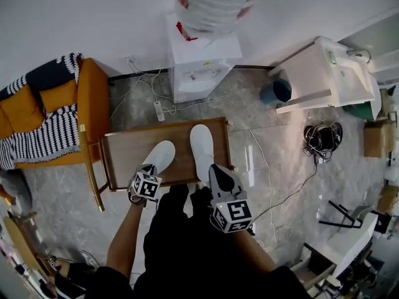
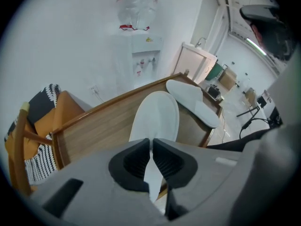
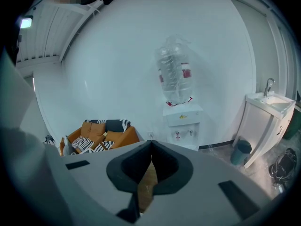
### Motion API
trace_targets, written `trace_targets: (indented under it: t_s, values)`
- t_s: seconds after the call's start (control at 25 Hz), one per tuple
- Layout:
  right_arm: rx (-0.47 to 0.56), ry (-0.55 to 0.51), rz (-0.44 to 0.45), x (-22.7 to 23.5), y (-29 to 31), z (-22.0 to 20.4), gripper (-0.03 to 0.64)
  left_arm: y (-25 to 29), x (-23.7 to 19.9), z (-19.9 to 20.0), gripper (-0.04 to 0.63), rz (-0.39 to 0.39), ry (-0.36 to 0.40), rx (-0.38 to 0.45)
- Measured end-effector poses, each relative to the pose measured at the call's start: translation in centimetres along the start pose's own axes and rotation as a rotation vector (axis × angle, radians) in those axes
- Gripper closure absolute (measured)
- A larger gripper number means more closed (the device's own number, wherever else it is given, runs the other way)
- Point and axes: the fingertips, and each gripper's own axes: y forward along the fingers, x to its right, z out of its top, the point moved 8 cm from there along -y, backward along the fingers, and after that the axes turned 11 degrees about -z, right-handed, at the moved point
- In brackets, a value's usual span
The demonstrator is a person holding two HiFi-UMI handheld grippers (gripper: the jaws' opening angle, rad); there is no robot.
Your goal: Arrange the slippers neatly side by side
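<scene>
Orange armchair [image 1: 84, 98] at far left with a striped blanket [image 1: 43, 139] draped over it; next to it a low wooden table [image 1: 124, 157] holds both white slippers; left slipper [image 1: 162, 154] lies at an angle, toe pointing up and right toward the other one; left gripper [image 1: 151, 168] is clamped on its heel edge, jaws nearly together with the white edge pinched between the pads; right slipper [image 1: 201, 147] lies roughly straight on the table, near the left one but not touching and not parallel to it; right gripper [image 1: 214, 169] sits just at that slipper's heel end, jaws fully closed with nothing in them, only wood showing through the slit; behind the table, against the wall, a white water dispenser [image 1: 201, 67] with a bottle [image 1: 212, 2] on top; further right a dark bin [image 1: 276, 91], a white sink cabinet [image 1: 327, 73], and a black cable bundle [image 1: 322, 137] on the floor.
</scene>
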Motion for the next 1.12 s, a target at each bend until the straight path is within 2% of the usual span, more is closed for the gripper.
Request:
trace_targets:
  t_s: [0.16,0.4,0.68,0.8,1.12]
  values:
    - [0.006,-0.005,0.01,-0.3,0.1,0.5,0.603,-1.2,0.4,0.0,0.561,0.019,-0.079,0.017]
    - [0.013,-0.01,0.058,-0.6,0.3,0.9,0.603,-2.2,1.5,-0.7,0.561,0.005,-0.225,0.064]
    - [0.02,-0.024,0.109,0.3,0.4,1.1,0.603,-3.0,3.2,0.1,0.565,0.029,-0.37,0.1]
    - [0.014,-0.028,0.131,0.9,0.5,0.9,0.603,-2.6,3.9,0.5,0.565,0.016,-0.433,0.117]
    - [-0.011,-0.039,0.158,2.8,1.0,0.1,0.603,-1.2,5.7,2.2,0.565,-0.007,-0.529,0.14]
